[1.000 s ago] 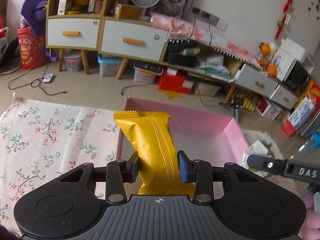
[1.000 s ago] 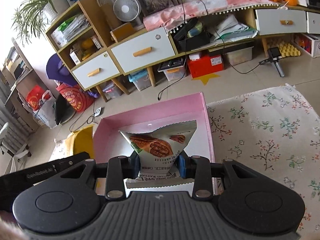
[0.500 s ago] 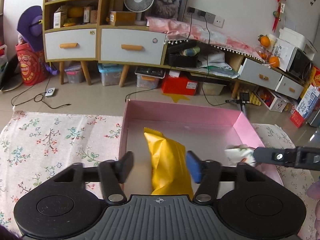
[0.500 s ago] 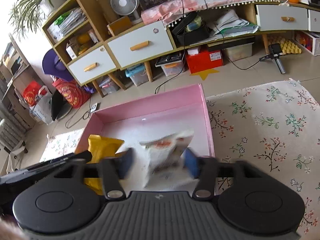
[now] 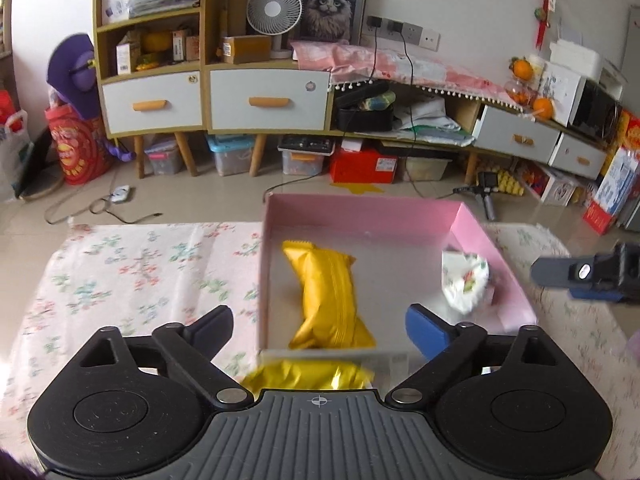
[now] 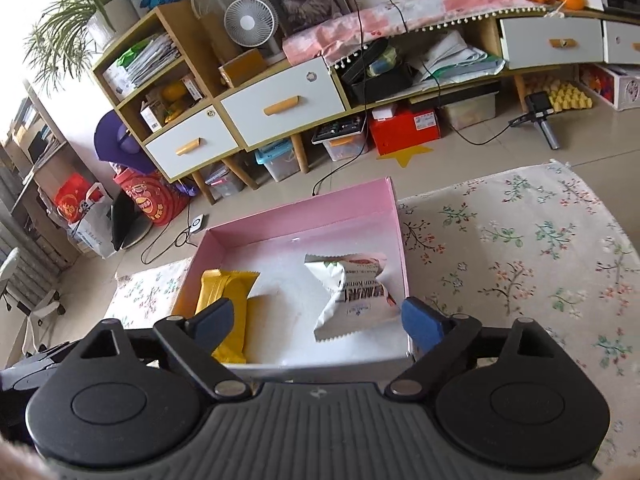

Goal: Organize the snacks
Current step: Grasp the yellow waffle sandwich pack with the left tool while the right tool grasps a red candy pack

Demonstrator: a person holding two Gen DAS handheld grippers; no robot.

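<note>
A pink box (image 5: 360, 210) (image 6: 296, 216) stands on a floral cloth. A yellow snack packet (image 5: 326, 296) (image 6: 226, 300) lies in its left part. A white snack packet with a nut picture (image 5: 466, 280) (image 6: 352, 296) lies in its right part. My left gripper (image 5: 320, 328) is open and empty, above the box's near edge. My right gripper (image 6: 316, 320) is open and empty, just behind the white packet. In the left wrist view the right gripper (image 5: 588, 276) shows at the right edge. A second yellow wrapper (image 5: 308, 374) lies in front of the box's near wall.
The floral cloth (image 5: 120, 280) (image 6: 520, 248) spreads left and right of the box. Behind, across tiled floor, stand a drawer cabinet (image 5: 208, 96), a fan (image 6: 250, 22), storage bins and a red box (image 5: 362, 166). Cables run over the floor (image 6: 472, 136).
Both grippers have opened wide and drawn back. The yellow packet and the white packet dropped out of them and now lie in the pink box.
</note>
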